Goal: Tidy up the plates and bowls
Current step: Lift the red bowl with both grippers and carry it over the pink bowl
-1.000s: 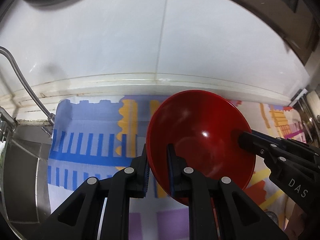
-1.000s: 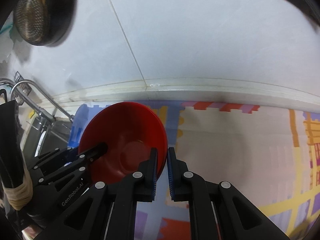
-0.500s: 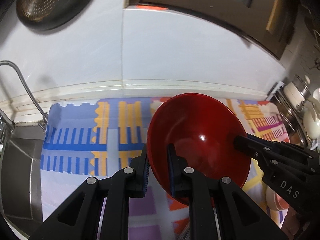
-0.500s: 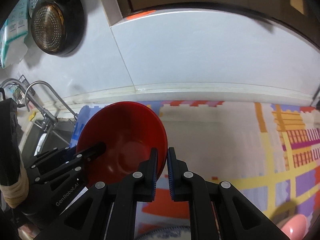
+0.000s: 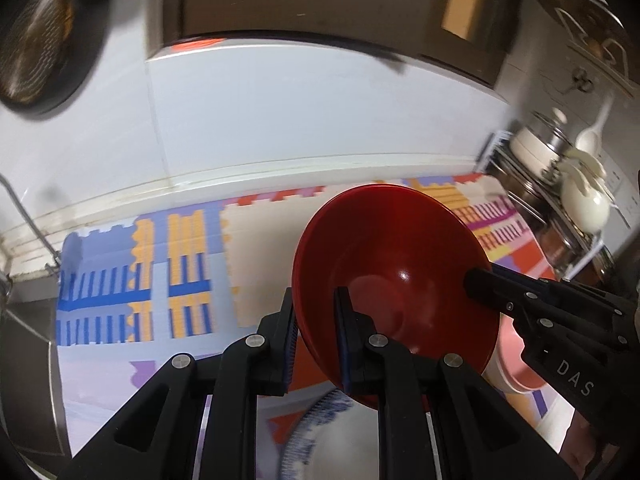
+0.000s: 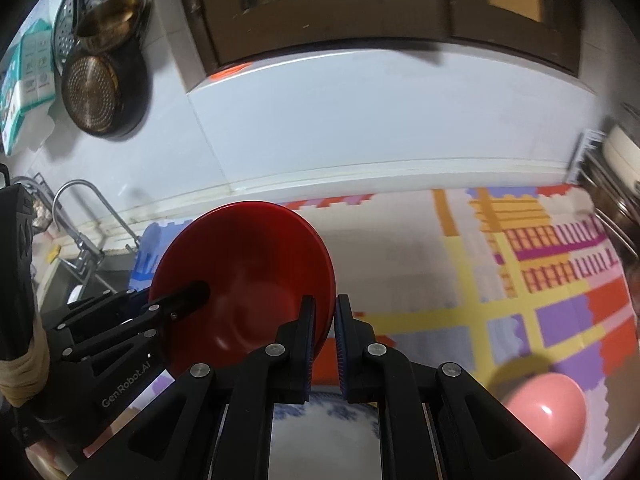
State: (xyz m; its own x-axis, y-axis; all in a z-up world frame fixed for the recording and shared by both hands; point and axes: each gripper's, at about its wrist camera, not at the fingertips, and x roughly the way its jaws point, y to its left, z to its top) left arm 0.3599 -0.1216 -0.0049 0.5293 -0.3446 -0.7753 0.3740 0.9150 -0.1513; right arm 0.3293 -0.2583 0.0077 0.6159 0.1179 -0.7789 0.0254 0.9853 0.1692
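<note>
The red bowl (image 5: 394,276) hangs tilted above the tabletop (image 6: 400,264), caught between both tools. The left hand-held gripper (image 5: 316,336) is clamped on the bowl's left rim, one finger outside the wall and one inside. The right hand-held gripper (image 6: 322,340) pinches the opposite, right rim the same way. Beneath, near the cameras, lies a blue-patterned plate (image 6: 326,436), and a pink bowl (image 6: 546,410) rests to its right on the patterned mat (image 6: 520,280).

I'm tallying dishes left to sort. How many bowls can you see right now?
2. A red bowl is held up between the left gripper and right gripper, each clamped on its rim. A pink bowl sits on the mat, lower right. Others may be hidden.
</note>
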